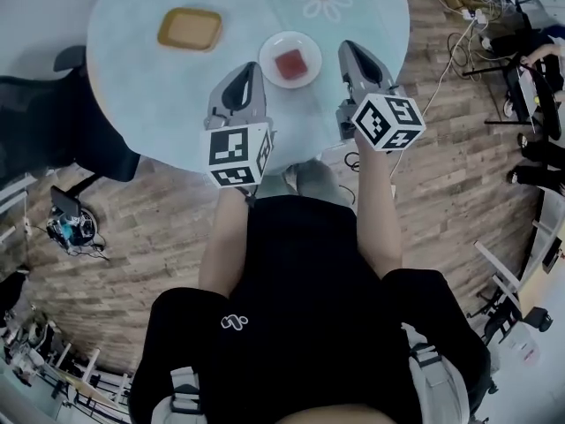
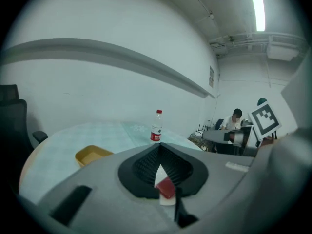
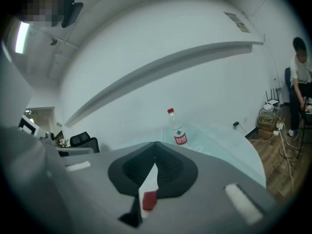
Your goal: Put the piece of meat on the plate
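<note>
Seen from above, a person in black clothing stands at the near edge of a round table (image 1: 132, 69) covered with a pale blue-green cloth, holding a gripper in each hand. The left gripper (image 1: 251, 67) and the right gripper (image 1: 349, 48) are held above the near part of the table, pointing away from the person, each with a black-and-white marker cube at its back end.

Between the two gripper tips, a small white plate (image 1: 271, 49) sits on the table. The piece of meat (image 1: 290, 64), a red square slab, lies in the middle of this plate.

In the left gripper view, the jaws are closed with their tips meeting and nothing held; the plate and meat show below them. In the right gripper view, the jaws are likewise pressed together and empty, with the meat visible beneath.

A shallow yellow dish (image 1: 190, 29) sits to the left of the plate, well apart from it. A clear water bottle (image 2: 156, 126) with a red cap stands upright on the far side of the table. A black office chair (image 1: 53, 122) stands at the table's left, on a wooden floor (image 1: 459, 175).
</note>
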{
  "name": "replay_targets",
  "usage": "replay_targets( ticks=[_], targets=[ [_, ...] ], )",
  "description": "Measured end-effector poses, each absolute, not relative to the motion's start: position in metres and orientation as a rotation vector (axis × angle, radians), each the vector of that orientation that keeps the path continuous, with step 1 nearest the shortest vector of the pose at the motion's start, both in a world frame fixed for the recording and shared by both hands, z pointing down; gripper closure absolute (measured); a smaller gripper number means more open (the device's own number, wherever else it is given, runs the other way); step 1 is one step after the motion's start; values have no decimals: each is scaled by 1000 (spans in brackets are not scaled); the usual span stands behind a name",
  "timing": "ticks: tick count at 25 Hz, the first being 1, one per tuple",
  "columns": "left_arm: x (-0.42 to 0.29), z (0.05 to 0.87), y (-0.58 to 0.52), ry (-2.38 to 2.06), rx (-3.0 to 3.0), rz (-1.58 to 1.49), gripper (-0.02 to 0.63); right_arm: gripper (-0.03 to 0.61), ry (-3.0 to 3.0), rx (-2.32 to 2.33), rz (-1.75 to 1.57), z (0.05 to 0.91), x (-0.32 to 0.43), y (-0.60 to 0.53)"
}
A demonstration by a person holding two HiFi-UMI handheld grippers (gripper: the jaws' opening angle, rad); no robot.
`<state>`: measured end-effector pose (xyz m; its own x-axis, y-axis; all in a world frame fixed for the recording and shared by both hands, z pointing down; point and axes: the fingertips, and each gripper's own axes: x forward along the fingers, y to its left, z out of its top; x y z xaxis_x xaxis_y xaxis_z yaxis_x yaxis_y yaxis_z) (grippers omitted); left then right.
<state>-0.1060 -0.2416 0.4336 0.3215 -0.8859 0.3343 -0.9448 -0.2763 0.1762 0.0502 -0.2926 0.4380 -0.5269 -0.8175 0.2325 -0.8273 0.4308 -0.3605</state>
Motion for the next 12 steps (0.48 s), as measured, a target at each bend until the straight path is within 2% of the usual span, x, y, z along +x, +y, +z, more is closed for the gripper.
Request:
replay_targets(
  ticks=[8, 12],
  targets=[
    [-78, 341, -264, -1713, 2392, 114, 618, 571, -2784, 1371, 370, 338, 49, -280],
    [-73, 310, -267, -1736, 2423, 64, 618, 571, -2809, 1359, 313, 318, 45, -283]
  ],
)
